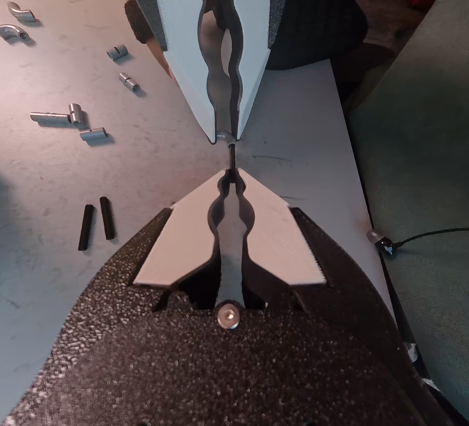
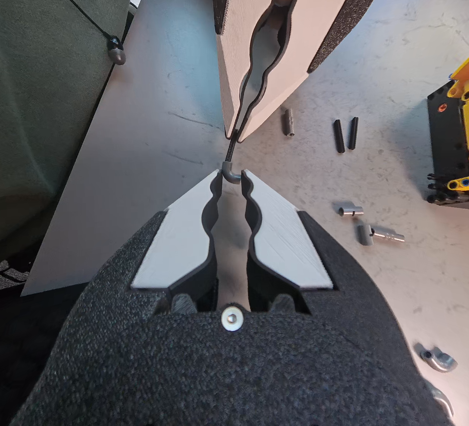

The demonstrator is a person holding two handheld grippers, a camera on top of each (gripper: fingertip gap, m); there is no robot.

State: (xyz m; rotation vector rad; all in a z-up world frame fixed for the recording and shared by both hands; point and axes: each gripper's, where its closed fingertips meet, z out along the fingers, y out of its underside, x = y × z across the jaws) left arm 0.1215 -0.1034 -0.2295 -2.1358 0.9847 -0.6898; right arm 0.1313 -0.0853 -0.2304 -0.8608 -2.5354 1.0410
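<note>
Grey plastic elbow (image 2: 230,175), smooth with a right-angle bend, sits between the jaws of the right gripper (image 2: 230,175). The jaws are closed on it at their very tips. Thin black ribbed rod (image 2: 231,151) is pinched at one end by the jaws of the left gripper (image 2: 234,135), also closed. Its free end meets the elbow's upper socket, and depth of seating cannot be told. Both parts are held above the table (image 2: 330,33), a pale, scuffed surface.

Fingers are white ribbed print with wavy dark inner pads, on pebbled black bodies.

Lying loose on the table:
- two more black rods (image 1: 96,222)
- short grey sleeves (image 1: 92,133)
- curved metal pieces (image 1: 15,21)
- a yellow-and-black block assembly (image 2: 451,154)
</note>
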